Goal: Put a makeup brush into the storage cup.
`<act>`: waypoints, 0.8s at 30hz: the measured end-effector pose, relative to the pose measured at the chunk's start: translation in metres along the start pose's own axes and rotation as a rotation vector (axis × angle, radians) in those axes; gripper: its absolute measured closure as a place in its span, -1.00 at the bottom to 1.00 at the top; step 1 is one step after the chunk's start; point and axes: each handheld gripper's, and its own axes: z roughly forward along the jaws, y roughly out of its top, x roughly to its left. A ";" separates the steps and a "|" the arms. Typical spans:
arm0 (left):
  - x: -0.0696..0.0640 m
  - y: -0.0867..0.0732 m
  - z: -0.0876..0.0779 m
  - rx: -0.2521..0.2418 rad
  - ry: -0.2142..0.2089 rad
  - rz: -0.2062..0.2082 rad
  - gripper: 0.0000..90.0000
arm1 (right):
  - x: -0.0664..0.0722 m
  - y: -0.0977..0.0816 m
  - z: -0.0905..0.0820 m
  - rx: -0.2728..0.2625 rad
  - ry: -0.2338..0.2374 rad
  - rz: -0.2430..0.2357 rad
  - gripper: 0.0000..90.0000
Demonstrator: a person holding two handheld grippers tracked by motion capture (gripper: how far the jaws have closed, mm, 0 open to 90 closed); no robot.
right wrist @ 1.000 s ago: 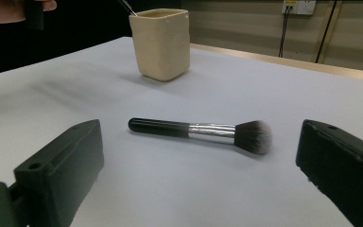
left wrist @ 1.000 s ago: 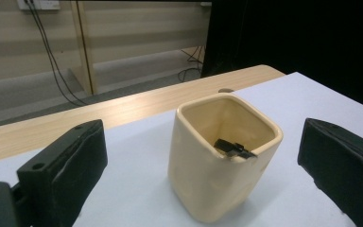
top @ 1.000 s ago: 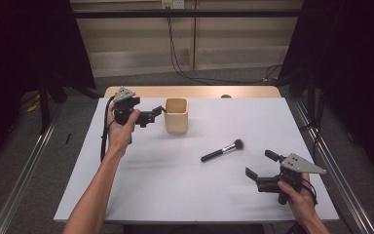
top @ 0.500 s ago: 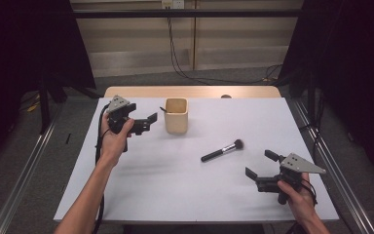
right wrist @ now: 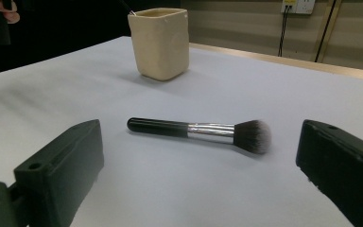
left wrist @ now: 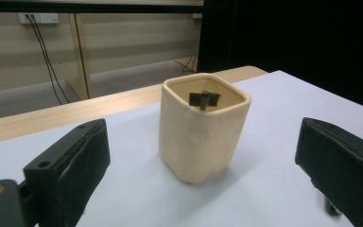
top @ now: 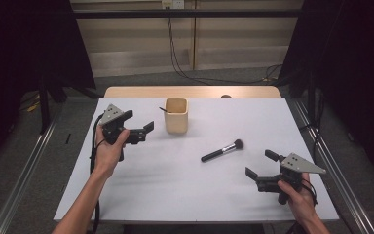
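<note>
Inside cup (left wrist: 203, 127), small dark object (left wrist: 203, 99), identity unclear

Lighting even and overhead on the white table (top: 185, 185); surroundings fall to near black. Shadows soft and faint, slightly stronger beneath the cup (left wrist: 203, 125). No glare. Close jaws render soft; the brush (right wrist: 201, 130) bristles slightly blurred.

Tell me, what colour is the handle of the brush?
The handle of the brush is glossy black; the right gripper view shows it best.
</note>
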 end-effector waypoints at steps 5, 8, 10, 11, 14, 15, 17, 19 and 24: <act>-0.001 -0.005 -0.009 -0.017 -0.012 0.003 -0.94 | 0.000 0.000 0.000 0.000 -0.001 0.001 -0.96; -0.003 -0.009 -0.013 -0.003 0.016 0.011 -0.91 | 0.000 0.000 -0.001 0.000 -0.002 0.003 -0.96; -0.004 -0.011 -0.017 -0.007 0.005 -0.010 -0.91 | 0.000 0.000 -0.001 0.000 -0.003 0.004 -0.96; -0.004 -0.012 -0.018 -0.008 0.008 -0.008 -0.91 | 0.000 0.000 -0.001 -0.001 -0.004 0.005 -0.96; -0.007 -0.015 -0.026 -0.010 0.001 -0.010 -0.92 | 0.000 -0.001 -0.002 0.000 -0.006 0.003 -0.96; -0.007 -0.016 -0.028 -0.008 0.001 -0.006 -0.92 | 0.000 -0.001 -0.002 0.000 -0.007 0.001 -0.96; -0.007 -0.020 -0.033 -0.005 0.000 -0.003 -0.92 | 0.000 -0.001 -0.003 0.000 -0.009 0.003 -0.96; -0.008 -0.024 -0.037 -0.004 0.000 -0.005 -0.92 | 0.000 -0.001 -0.003 -0.001 -0.010 0.002 -0.96; -0.012 -0.033 -0.047 -0.007 0.018 0.000 -0.92 | 0.000 -0.001 -0.003 0.001 -0.013 0.003 -0.96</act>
